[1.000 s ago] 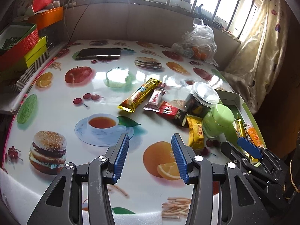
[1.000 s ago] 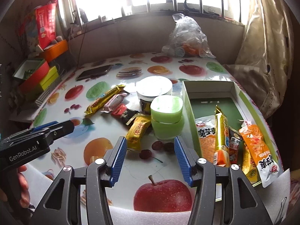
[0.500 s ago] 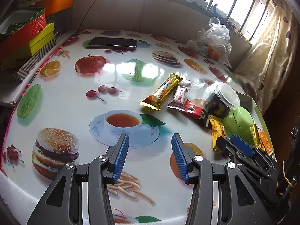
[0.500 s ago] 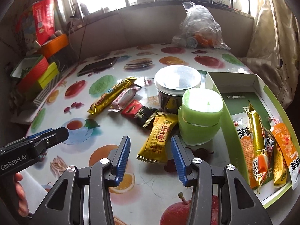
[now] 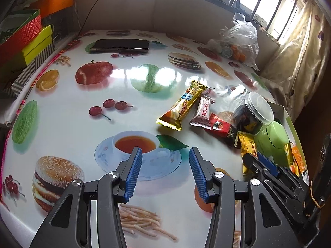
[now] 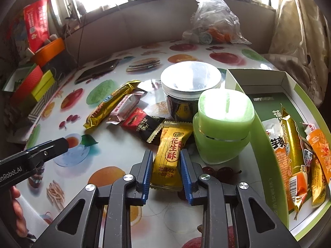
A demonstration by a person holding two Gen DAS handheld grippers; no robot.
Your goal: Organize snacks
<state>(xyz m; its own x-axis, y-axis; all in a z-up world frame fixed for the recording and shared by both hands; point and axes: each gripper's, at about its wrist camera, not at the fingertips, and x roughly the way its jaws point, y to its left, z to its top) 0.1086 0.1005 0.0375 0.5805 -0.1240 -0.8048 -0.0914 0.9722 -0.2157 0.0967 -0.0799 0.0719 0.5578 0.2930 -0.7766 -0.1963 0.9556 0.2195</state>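
Observation:
A yellow peanut-crisp packet [image 6: 168, 155] lies flat on the fruit-print table [image 6: 115, 155], against a green jar [image 6: 223, 128]. My right gripper [image 6: 166, 152] straddles the packet's lower half. Its jaws are closing, the blue pads stand at the packet's edges, and the wrapper is not squeezed. The green box [image 6: 260, 76] at the right holds several snack packets [image 6: 289, 144]. My left gripper [image 5: 165, 149] hangs open and empty over the printed tea cup. In its view the yellow packet [image 5: 247, 150] shows past the right gripper [image 5: 258, 161].
A gold bar [image 6: 111, 105], a pink-white wrapper [image 6: 124, 108] and a red-black packet [image 6: 142, 124] lie left of a clear jar [image 6: 190, 80]. At the back are a plastic bag [image 6: 213, 22] and a phone [image 5: 120, 45]. Coloured boxes [image 5: 22, 35] are stacked at the left.
My right gripper moved forward and down onto the yellow packet, and its jaws narrowed around it. My left gripper drifted forward over the tea cup print, its opening unchanged.

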